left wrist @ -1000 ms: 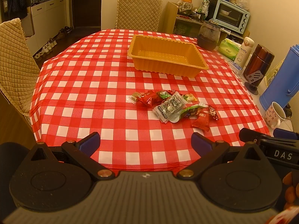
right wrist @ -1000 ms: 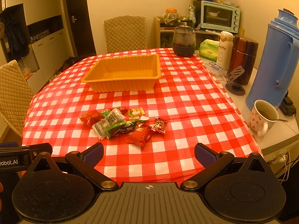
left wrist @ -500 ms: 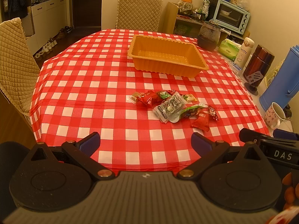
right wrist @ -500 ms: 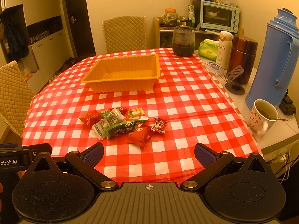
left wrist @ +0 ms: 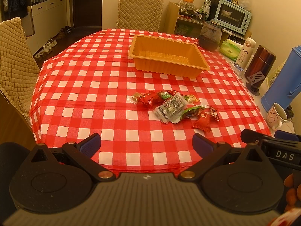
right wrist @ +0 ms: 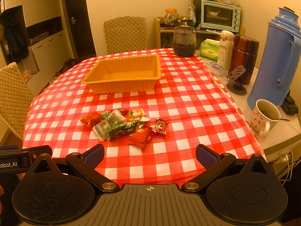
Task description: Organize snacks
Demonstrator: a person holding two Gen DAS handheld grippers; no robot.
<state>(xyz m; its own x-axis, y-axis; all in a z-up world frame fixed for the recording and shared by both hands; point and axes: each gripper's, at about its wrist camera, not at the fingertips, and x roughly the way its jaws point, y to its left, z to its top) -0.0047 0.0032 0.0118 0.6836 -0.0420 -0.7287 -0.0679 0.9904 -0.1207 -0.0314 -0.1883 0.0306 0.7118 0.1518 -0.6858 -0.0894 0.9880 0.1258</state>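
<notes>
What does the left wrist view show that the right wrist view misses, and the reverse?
Left wrist only: the shoes on the floor, clearly in sight. Right wrist only: the blue thermos whole to its top, and tea with a spoon inside the mug. Both: the empty orange tray, the snack pile, and open, empty grippers, left and right.

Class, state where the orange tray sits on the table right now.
In both views the orange tray sits empty on the checked tablecloth, beyond the pile of snacks and left of the dark glass jar.
</notes>
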